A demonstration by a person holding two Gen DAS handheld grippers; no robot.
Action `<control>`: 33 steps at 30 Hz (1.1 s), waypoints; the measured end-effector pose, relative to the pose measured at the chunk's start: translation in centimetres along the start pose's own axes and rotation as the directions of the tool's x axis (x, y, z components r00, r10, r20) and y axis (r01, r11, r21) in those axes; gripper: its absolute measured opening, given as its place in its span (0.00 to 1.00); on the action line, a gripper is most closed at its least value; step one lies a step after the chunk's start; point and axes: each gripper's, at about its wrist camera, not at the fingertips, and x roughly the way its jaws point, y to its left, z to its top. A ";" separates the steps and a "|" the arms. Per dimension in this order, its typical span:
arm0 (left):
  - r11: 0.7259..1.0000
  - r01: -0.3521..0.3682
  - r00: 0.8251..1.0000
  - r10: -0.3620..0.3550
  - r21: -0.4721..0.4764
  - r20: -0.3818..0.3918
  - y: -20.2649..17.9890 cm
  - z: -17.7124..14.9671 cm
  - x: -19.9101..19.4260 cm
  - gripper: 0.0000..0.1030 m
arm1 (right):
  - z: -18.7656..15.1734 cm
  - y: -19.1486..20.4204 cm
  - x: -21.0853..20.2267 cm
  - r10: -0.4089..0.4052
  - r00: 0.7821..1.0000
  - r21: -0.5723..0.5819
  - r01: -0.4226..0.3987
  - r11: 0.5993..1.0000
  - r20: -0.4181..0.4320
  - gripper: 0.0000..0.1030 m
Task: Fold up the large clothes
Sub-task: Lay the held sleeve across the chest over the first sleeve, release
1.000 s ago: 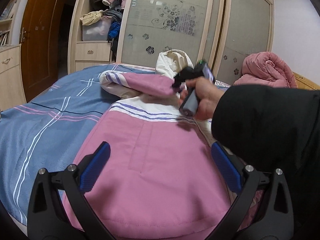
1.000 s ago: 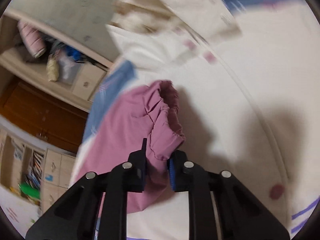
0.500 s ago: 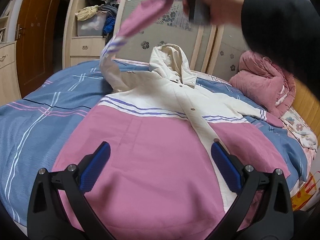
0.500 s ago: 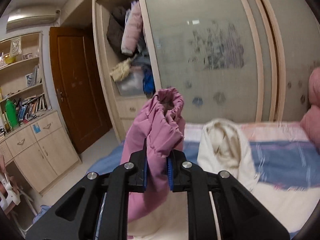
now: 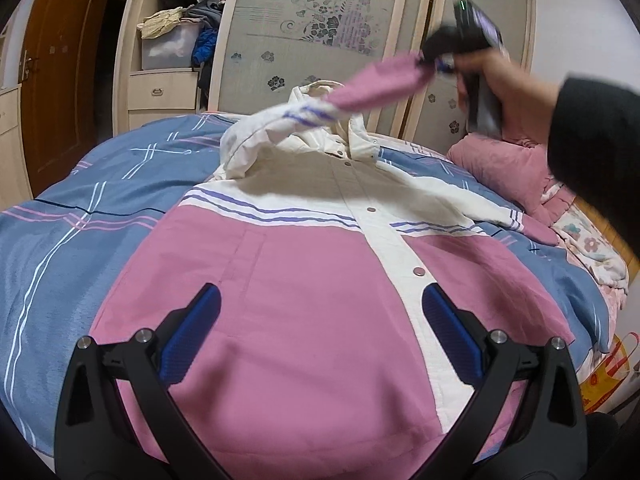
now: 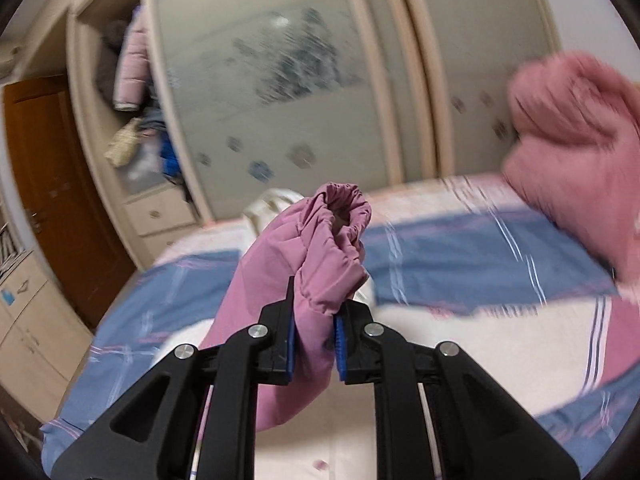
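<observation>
jacket (image 5: 312, 280), pink below and cream above, lies spread face-up across my view on the blue striped bedspread (image 5: 68, 240), its snap placket running up the middle toward the hood (image 5: 316, 94) at the far end. my left gripper (image 5: 320, 316) hovers over the pink lower half with its blue-padded jaws spread wide, holding nothing; the fabric sits just under and between the fingers, and i cannot tell whether they touch it. my right gripper (image 6: 314, 344) is clamped on the pink elastic cuff (image 6: 340, 220) of one sleeve (image 5: 372, 88), the cuff bunched and poking out past the fingertips. from the left wrist view i see that sleeve lifted off the bed, stretching from the cream shoulder up and across the jacket's chest toward my right hand (image 5: 504, 84), which is blurred. the other sleeve (image 5: 480, 212) lies flat on the bedspread out to the right side. a pink quilted bundle (image 5: 508, 168) rests at the far right of the bed, near the wardrobe's sliding doors (image 5: 320, 40). clothes are piled in the open wardrobe shelf (image 5: 176, 32) on the left.
</observation>
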 end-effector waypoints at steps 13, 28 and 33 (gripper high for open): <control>1.000 0.007 0.999 -0.007 0.014 -0.042 -0.7 -0.5 0.8 0.98 | -12.0 -9.4 7.7 -0.167 0.959 0.122 0.199 0.972 -0.229 0.17; 1.000 0.003 0.997 -0.001 0.020 -0.077 -0.3 -0.8 1.2 0.98 | -14.5 -13.0 -2.4 0.088 0.992 0.393 -0.045 0.919 -0.093 0.88; 0.999 -0.019 0.997 0.021 0.027 -0.068 0.2 -0.8 0.5 0.98 | -18.0 -11.8 -15.6 0.169 0.986 0.291 -0.164 0.943 0.006 0.99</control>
